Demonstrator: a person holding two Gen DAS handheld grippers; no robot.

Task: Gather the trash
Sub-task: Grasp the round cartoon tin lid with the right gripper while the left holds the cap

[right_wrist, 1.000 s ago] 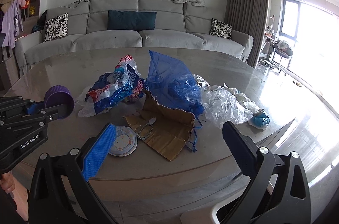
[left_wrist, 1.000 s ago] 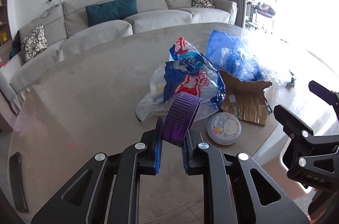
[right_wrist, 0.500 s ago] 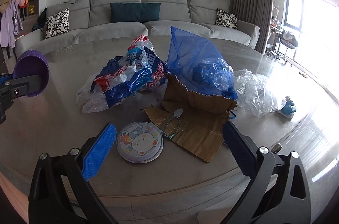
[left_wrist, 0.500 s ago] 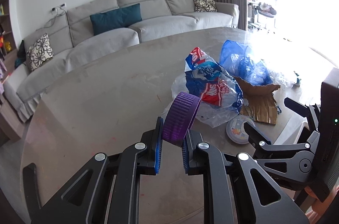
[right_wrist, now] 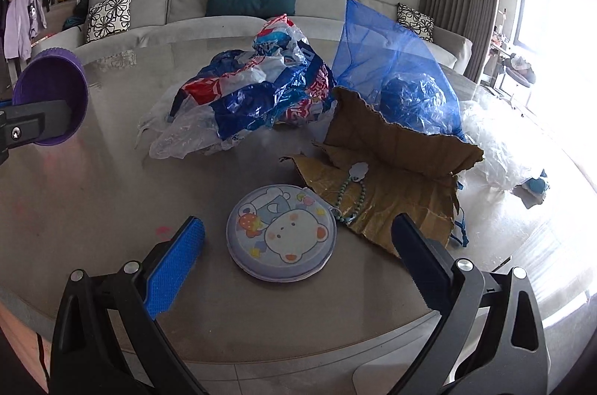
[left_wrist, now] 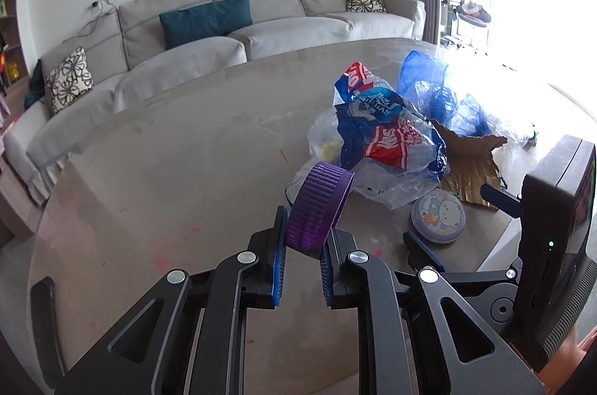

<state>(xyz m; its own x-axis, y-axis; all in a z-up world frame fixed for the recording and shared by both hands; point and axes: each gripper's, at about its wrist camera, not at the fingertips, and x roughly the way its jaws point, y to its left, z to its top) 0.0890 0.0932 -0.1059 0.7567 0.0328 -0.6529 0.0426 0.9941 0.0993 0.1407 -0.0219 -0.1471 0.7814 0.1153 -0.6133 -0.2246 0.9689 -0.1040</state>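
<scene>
left gripper (left_wrist: 302, 257): fingers narrow, clamped on purple cap (left_wrist: 319, 210); cap held tilted above tabletop (left_wrist: 168, 171), left of the trash pile
right gripper (right_wrist: 294, 245): fingers spread wide, nothing between pads; hovered over near edge of tabletop
round cartoon tin (right_wrist: 281, 232): flat on tabletop near its near edge, framed between right fingers, not touched
torn cardboard (right_wrist: 388, 163): just right of tin, bead string (right_wrist: 349, 197) lay on it
printed plastic bag (right_wrist: 257, 92): crumpled, mid-tabletop, behind tin
blue mesh bag (right_wrist: 395, 59): behind cardboard, toward far edge
clear plastic wrap (right_wrist: 500, 141): right side of tabletop
</scene>
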